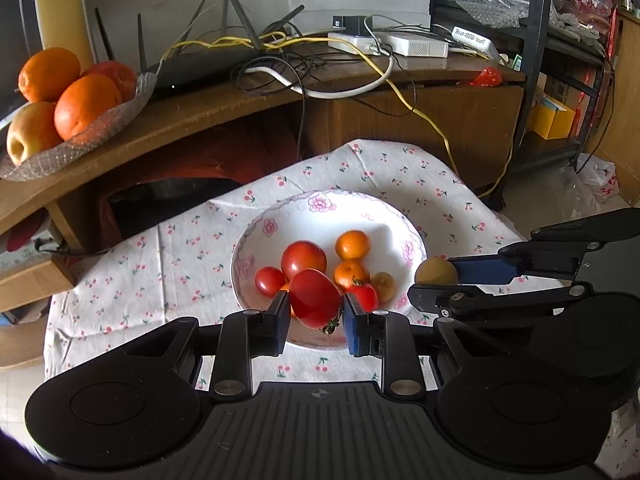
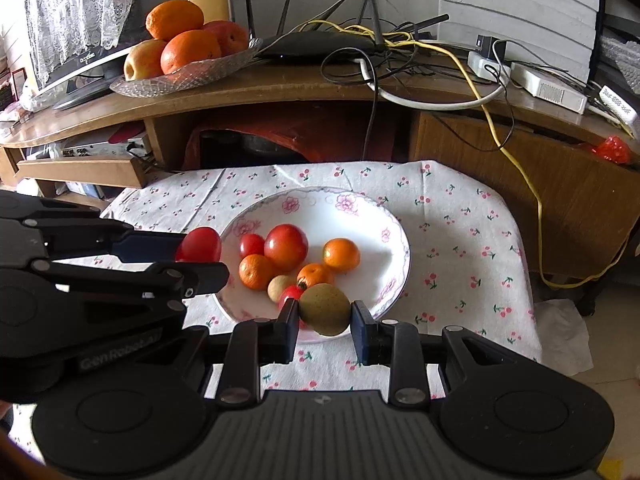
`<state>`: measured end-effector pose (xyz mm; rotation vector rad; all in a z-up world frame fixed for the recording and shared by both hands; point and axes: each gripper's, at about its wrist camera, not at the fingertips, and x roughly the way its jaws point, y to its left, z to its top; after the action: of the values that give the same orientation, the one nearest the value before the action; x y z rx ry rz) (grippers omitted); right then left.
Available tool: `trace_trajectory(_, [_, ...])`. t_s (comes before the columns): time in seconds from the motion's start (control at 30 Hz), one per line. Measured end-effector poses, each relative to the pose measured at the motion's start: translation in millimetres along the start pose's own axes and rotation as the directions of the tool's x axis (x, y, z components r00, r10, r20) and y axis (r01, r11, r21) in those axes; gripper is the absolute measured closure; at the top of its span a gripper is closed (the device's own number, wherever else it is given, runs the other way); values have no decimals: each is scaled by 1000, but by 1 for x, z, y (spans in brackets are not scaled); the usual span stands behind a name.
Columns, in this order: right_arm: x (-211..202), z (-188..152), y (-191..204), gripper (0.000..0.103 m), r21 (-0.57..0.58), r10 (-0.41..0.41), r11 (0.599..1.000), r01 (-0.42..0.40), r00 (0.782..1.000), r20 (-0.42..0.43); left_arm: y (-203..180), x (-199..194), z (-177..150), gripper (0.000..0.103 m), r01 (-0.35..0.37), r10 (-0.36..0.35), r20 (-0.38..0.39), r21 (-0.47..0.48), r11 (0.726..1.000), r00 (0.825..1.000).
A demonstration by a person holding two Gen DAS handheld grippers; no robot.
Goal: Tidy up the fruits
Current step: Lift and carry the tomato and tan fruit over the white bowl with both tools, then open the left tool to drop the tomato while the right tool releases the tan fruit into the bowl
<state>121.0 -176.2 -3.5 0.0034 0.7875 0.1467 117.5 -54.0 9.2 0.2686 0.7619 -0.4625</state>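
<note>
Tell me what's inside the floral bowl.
Floral bowl holds three tomatoes, three small oranges and one tan round fruit. The held brown fruit hides the bowl's near part.

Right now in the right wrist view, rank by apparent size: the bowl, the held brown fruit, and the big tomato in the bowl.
1. bowl, clearly largest.
2. brown fruit and big tomato look alike; the fruit, in the right gripper, sits nearer the camera, so I won't rank them.

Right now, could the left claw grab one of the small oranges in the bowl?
Probably not yet: the left claw is shut on a tomato, so it has no free grip. The oranges lie uncovered in the bowl just ahead.
</note>
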Motion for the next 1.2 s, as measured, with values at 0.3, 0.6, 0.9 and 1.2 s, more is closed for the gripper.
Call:
trace_trajectory(0.3, [13, 14, -5, 74, 3, -8, 1000, 8, 1000, 12, 7, 11, 13, 69, -7, 7, 9, -12, 1000, 1000])
trace_trajectory(0.6, [31, 25, -10, 74, 5, -20, 1000, 20, 1000, 11, 14, 30, 23, 69, -8, 8, 2, -17, 1000, 1000])
trace_trajectory(0.9, [51, 34, -20, 74, 22, -30, 999, 30, 999, 12, 19, 51, 34, 69, -2, 2, -5, -28, 1000, 1000])
trace_trajectory(1.2, [71, 41, -27, 74, 60, -18, 998, 17, 1000, 13, 27, 71, 39, 69, 13, -14, -21, -53, 998, 1000])
